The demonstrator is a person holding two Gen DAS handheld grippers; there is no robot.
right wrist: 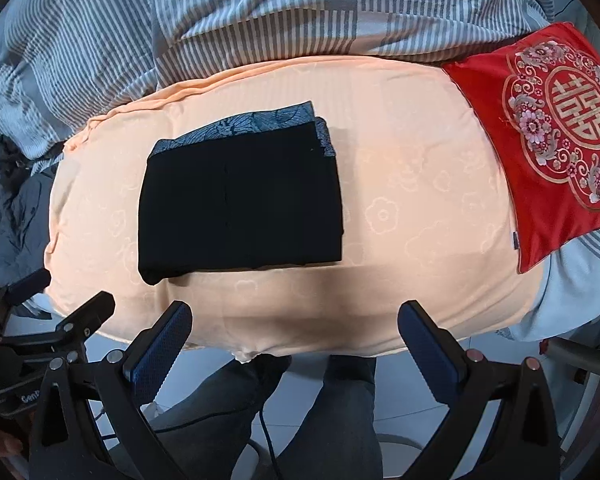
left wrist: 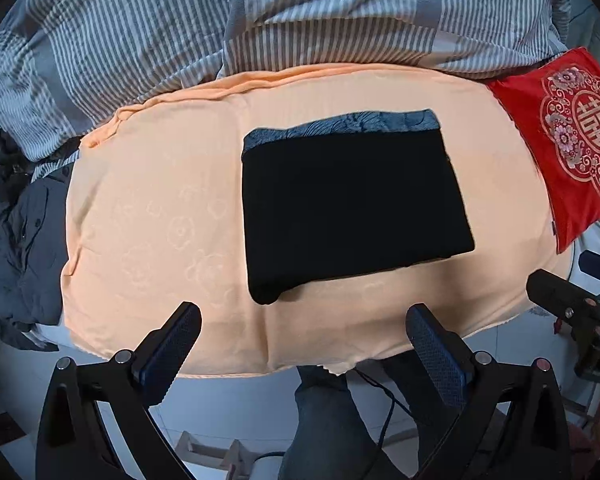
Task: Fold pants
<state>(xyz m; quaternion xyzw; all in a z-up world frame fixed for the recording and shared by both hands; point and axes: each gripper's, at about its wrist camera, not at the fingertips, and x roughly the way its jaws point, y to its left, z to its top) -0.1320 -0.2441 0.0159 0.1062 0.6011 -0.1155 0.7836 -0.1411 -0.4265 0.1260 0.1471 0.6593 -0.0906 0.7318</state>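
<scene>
duvet (left wrist: 140, 20) striped, along bed's far edge | sheet (left wrist: 148, 208) peach | cushion (left wrist: 572, 140) red, right edge | pants (left wrist: 352, 204) black — folded, mid-sheet | my left claw (left wrist: 304, 332) released, empty | my right claw (right wrist: 294, 330) released — near edge

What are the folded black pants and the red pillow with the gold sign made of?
The folded black pants look like soft matte knit cloth; a blue-grey patterned lining shows at the far edge, maybe fleece. The red pillow with the gold sign looks like shiny satin with embroidered flowers, judging by its sheen.
</scene>
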